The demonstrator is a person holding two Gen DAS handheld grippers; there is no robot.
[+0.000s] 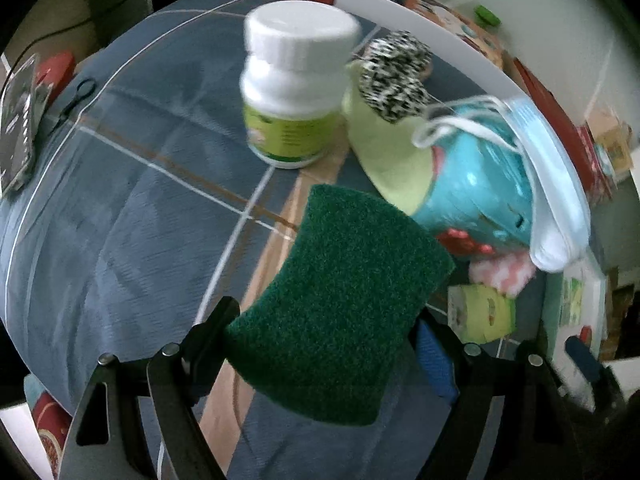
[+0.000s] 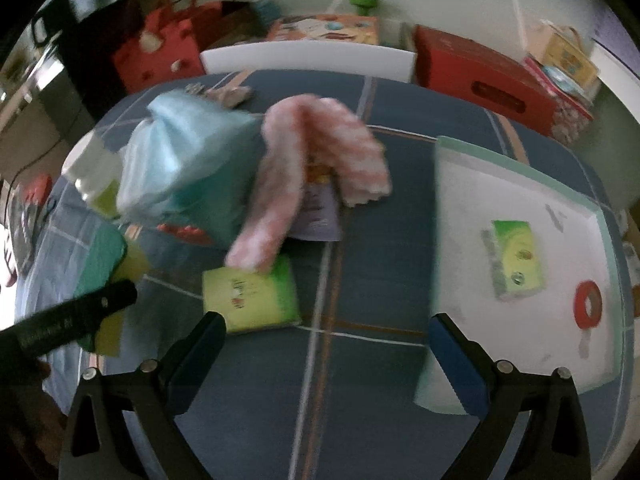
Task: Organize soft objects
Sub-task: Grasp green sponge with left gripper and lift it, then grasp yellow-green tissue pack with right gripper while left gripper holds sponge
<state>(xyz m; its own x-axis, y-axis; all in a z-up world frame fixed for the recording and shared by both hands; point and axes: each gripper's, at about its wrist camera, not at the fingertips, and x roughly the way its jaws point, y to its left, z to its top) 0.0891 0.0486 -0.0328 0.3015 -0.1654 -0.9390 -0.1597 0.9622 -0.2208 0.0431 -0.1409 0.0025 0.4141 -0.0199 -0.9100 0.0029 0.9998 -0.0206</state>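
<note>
- Left wrist view: the left gripper (image 1: pixel 320 340) is clamped across the short width of a green scouring sponge (image 1: pixel 336 304), one finger at each side edge, and the sponge appears lifted off the blue checked cloth (image 1: pixel 120 220).
- Ahead of these tongs stand a white-capped bottle (image 1: pixel 296 92), a black-and-white scrunchie (image 1: pixel 394 76) on a pale green cloth (image 1: pixel 392 156), and a face mask (image 1: pixel 548 184) draped over a teal toy (image 1: pixel 480 196).
- Right wrist view: the right gripper (image 2: pixel 328 344) is spread wide with nothing between its fingers; a green tissue pack (image 2: pixel 252 300) lies just beyond its left finger, a pink sock (image 2: pixel 320 160) farther ahead.
- A white tray (image 2: pixel 472 208) sits beside the right finger, holding a second tissue pack (image 2: pixel 514 264).
- Technique: keep the squeeze light and carry the sponge level towards the tray, clear of the bottle.
- Appearance: coarse dark green pad with waisted sides; a yellow foam layer shows in the right view, though blur makes this uncertain.
</note>
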